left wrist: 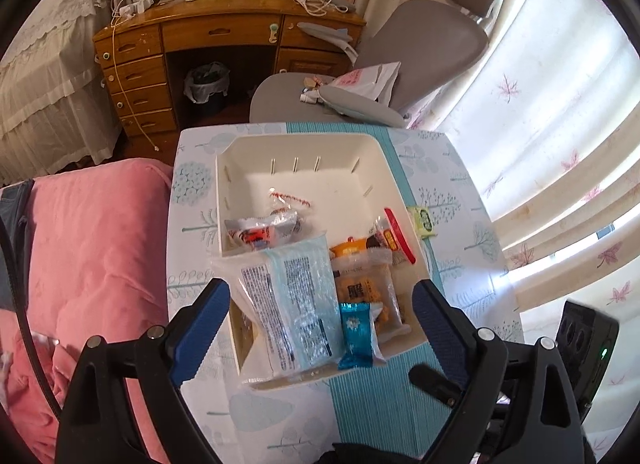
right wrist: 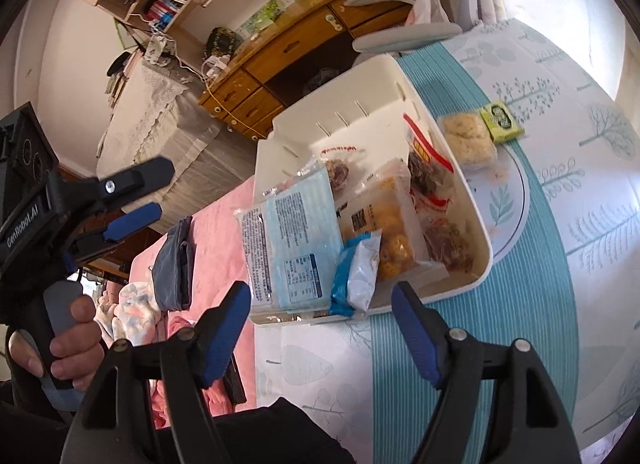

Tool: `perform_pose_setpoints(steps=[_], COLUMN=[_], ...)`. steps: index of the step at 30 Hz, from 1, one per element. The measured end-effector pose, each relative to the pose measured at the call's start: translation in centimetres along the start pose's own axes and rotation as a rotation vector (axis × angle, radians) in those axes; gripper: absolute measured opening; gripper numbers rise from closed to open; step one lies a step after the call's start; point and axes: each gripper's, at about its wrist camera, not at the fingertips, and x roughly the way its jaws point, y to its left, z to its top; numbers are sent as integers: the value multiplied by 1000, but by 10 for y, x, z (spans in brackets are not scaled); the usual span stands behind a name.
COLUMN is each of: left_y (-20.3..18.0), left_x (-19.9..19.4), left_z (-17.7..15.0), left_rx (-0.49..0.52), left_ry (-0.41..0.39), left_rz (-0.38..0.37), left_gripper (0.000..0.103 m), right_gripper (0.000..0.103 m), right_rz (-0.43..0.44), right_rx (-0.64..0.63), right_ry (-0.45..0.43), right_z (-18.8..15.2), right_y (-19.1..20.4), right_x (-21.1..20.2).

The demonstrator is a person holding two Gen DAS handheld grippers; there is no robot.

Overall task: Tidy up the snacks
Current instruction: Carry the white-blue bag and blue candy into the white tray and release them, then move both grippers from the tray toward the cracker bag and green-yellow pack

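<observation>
A white bin [left wrist: 304,144] [right wrist: 476,216] sits on the patterned table. In it lie a pale blue packet [left wrist: 296,296] [right wrist: 288,240], a small blue-foil packet [left wrist: 354,334] [right wrist: 356,272], a clear pack of yellow biscuits [left wrist: 364,284] [right wrist: 390,224] and a red-edged bag [left wrist: 394,236] [right wrist: 428,160]. Outside the bin, to its right, rest a pale cracker pack [right wrist: 468,140] and a small green box [left wrist: 423,220] [right wrist: 502,120]. My left gripper [left wrist: 320,292] [right wrist: 160,190] hangs open over the bin's near end. My right gripper [right wrist: 320,290] stands open just short of the bin's near rim, its pads touching nothing.
Pink bedding [left wrist: 92,248] borders the table on the left. A grey office chair [left wrist: 416,48] stands behind the table, a wooden desk [left wrist: 224,28] further back, and curtains [left wrist: 560,144] hang at the right. A hand [right wrist: 76,336] holds the left gripper's handle.
</observation>
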Motion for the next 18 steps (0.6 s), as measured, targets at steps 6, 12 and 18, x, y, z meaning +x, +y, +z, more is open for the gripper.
perform_pose_setpoints(steps=[6, 12, 18], left_y=[-17, -37, -69], left_x=[-8, -10, -4], left_z=[-18, -38, -59], left_rx=[-74, -192, -294], left_ry=[7, 21, 20], left_rz=[22, 16, -20], left_gripper=[92, 92, 92], right_gripper=[74, 74, 74], right_rz=[17, 19, 2], right_rx=[-60, -148, -254], right_ry=[53, 94, 124], right_z=[7, 17, 26], right_y=[-8, -17, -32], right_x=[-12, -35, -60])
